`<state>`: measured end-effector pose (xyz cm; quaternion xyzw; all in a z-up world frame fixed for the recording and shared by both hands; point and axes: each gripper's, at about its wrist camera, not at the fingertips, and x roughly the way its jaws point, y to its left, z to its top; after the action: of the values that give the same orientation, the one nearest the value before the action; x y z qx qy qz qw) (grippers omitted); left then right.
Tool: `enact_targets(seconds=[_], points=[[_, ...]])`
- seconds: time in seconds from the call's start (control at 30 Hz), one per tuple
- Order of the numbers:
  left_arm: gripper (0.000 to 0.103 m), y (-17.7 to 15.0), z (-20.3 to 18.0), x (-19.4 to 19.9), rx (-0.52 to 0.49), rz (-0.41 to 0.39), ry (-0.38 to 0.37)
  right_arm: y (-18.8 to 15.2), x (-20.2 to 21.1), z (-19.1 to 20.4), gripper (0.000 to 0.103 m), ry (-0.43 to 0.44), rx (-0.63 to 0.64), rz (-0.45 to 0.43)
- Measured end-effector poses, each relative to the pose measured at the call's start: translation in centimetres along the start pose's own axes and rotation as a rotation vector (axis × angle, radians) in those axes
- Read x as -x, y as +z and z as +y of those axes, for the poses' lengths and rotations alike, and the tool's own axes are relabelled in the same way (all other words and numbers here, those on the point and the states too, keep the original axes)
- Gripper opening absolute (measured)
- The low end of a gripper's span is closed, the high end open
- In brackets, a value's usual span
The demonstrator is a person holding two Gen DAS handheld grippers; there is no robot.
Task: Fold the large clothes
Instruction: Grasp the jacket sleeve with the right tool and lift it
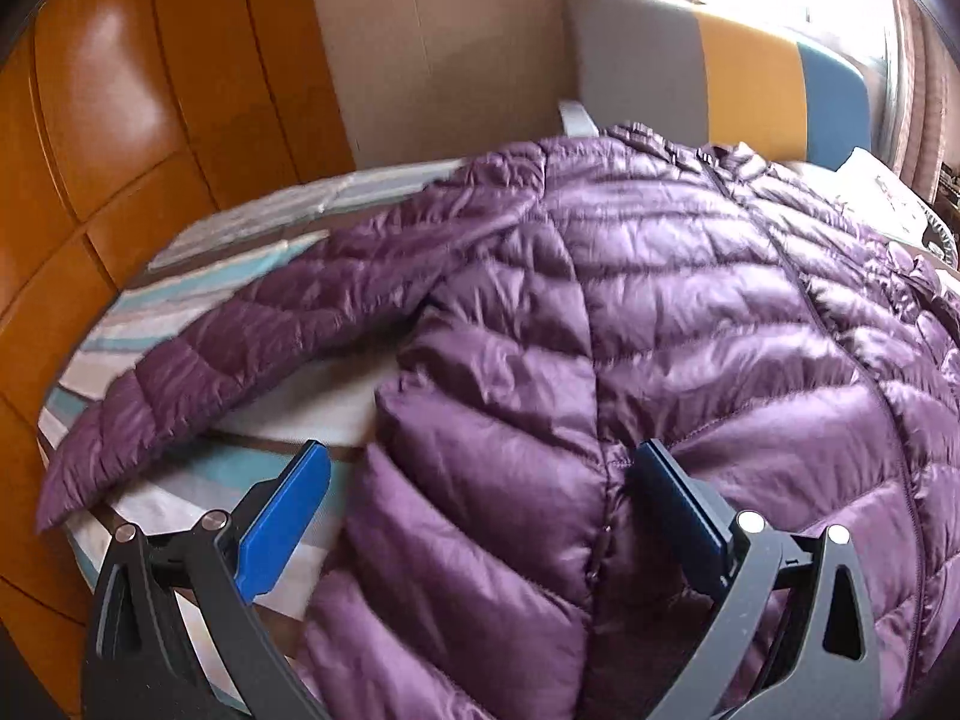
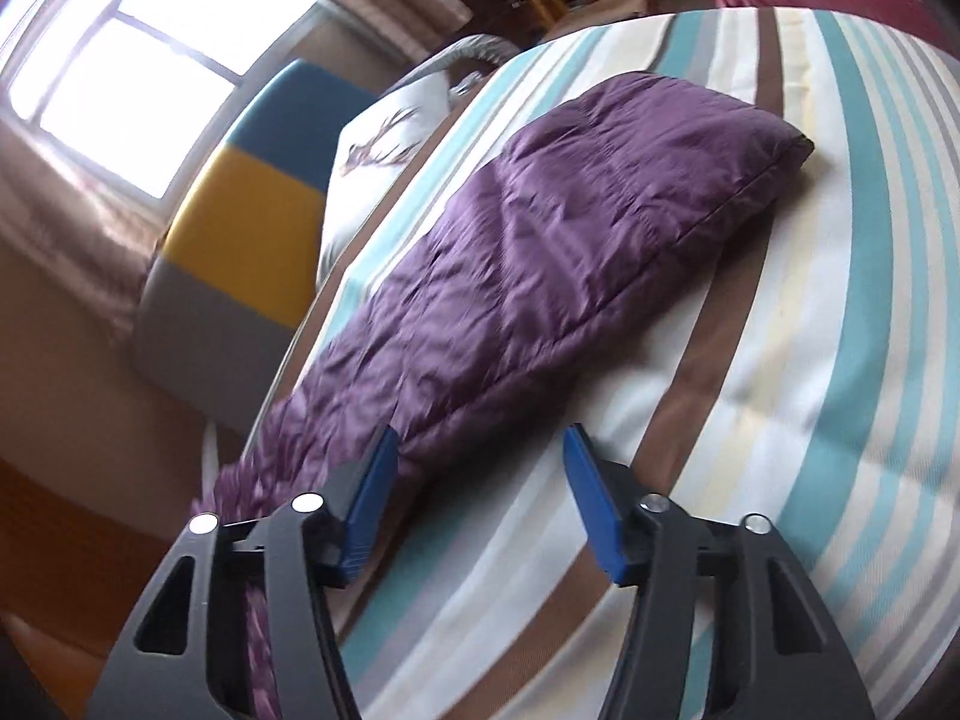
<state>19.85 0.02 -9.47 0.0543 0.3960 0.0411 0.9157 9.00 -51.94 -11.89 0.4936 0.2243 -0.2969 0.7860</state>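
A purple quilted down jacket [image 1: 660, 312] lies spread on a striped bed [image 1: 180, 312], front up. One sleeve [image 1: 252, 336] stretches out to the left in the left wrist view. My left gripper [image 1: 480, 468] is open and hovers over the jacket's lower left side edge, its jaws straddling the fabric without closing on it. In the right wrist view the other sleeve [image 2: 540, 240] lies flat on the striped bed [image 2: 810, 360], cuff far from me. My right gripper [image 2: 480, 450] is open just at the sleeve's near end, holding nothing.
An orange wooden wardrobe [image 1: 120, 120] stands left of the bed. A grey, yellow and blue headboard [image 1: 720, 72] is at the far end, also in the right wrist view [image 2: 252, 192]. A white pillow [image 2: 384, 144] lies by it, under a bright window [image 2: 138, 60].
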Motion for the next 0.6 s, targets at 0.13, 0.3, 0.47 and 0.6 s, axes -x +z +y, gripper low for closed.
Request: enact_targets(seconds=[0.13, 0.3, 0.47, 0.6], points=[[0.101, -0.4, -0.2, -0.4, -0.002, 0.017, 0.000, 1.3, -0.8, -1.3, 0.039, -0.002, -0.094, -0.048], [0.101, -0.6, 0.4, -1.2, 0.034, 0.062, -0.053, 2.6, -1.4, -2.0, 0.036, 0.002, -0.135, -0.076], [0.101, -0.7, 0.7, -1.7, 0.059, 0.084, -0.086, 4.1, -2.2, -3.3, 0.015, 0.006, -0.197, -0.101], [0.101, -0.8, 0.3, -1.6, 0.046, 0.073, -0.068, 5.0, -2.6, -2.3, 0.012, -0.047, -0.115, -0.095]])
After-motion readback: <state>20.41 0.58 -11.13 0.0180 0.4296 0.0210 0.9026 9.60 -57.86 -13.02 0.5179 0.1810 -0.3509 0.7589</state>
